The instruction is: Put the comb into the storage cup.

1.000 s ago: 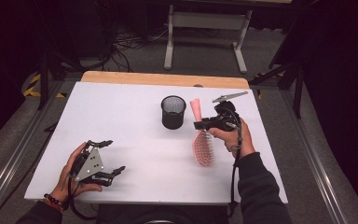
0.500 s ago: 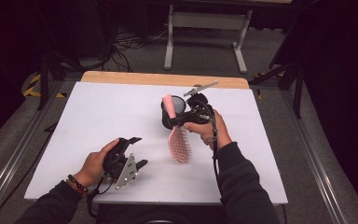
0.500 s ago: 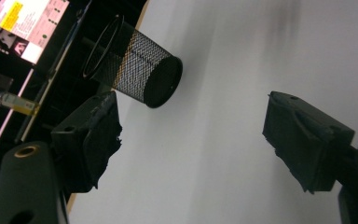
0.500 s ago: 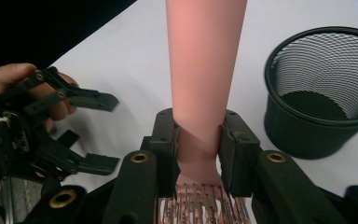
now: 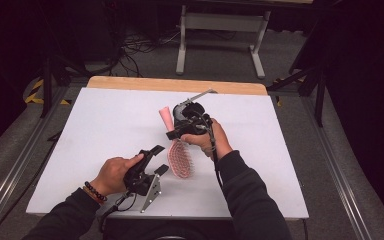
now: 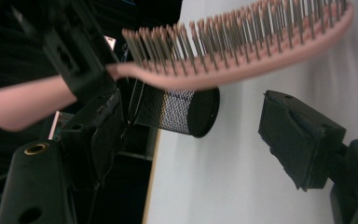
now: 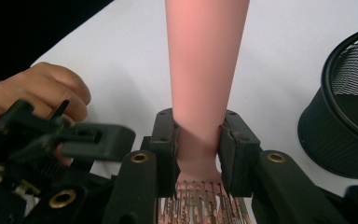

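A pink hairbrush [image 5: 180,159] hangs above the white table [image 5: 90,130], bristles facing my left hand. My right gripper [image 5: 176,136] is shut on its neck, where the handle [image 7: 205,70] meets the head. The handle points away toward the far edge. My left gripper [image 5: 160,160] stands open just left of the brush head. In the left gripper view the bristled head [image 6: 242,51] sits above the gap between the pads [image 6: 298,135], touching neither. A black mesh cup [image 7: 345,116] stands upright behind the brush.
The mesh cup [image 6: 177,112] is mostly covered by my right hand in the high view. A wooden strip [image 5: 130,84] runs along the table's far edge. A grey metal stand [image 5: 220,22] is on the floor beyond.
My right gripper has carried the brush leftward, from right of the cup to in front of it. My left gripper has moved right, up to the brush head.
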Tool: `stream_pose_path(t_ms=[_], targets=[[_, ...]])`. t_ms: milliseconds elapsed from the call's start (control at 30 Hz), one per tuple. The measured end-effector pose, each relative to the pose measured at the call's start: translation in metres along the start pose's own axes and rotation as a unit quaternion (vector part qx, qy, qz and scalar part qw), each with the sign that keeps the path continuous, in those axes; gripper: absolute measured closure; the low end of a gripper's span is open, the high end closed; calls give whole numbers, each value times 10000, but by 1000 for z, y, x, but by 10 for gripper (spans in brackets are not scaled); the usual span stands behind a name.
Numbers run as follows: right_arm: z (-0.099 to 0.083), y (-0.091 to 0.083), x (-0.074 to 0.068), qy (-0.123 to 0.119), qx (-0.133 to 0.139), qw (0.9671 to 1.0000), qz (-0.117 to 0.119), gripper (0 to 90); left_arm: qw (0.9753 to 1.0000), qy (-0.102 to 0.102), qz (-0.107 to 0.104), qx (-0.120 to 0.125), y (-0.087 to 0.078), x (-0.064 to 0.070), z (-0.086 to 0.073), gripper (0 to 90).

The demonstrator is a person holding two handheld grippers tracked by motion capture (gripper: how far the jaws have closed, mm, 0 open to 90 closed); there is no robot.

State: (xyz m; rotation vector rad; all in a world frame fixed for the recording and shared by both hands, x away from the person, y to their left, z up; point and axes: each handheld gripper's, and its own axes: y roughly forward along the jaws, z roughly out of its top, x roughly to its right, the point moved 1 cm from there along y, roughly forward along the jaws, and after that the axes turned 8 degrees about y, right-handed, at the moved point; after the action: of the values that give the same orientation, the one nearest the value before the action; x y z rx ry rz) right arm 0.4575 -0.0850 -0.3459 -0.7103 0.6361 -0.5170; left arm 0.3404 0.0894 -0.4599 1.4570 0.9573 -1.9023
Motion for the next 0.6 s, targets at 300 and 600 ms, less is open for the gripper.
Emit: stream_pose_path(t_ms=[300, 600], targets=[[7, 18, -3, 69, -335, 9993, -142, 699, 9969, 740, 263, 54, 2, 11, 14, 260], [18, 38, -17, -35, -707, 9965, -438, 698, 9884, 1498, 227, -65, 11, 18, 28, 333]])
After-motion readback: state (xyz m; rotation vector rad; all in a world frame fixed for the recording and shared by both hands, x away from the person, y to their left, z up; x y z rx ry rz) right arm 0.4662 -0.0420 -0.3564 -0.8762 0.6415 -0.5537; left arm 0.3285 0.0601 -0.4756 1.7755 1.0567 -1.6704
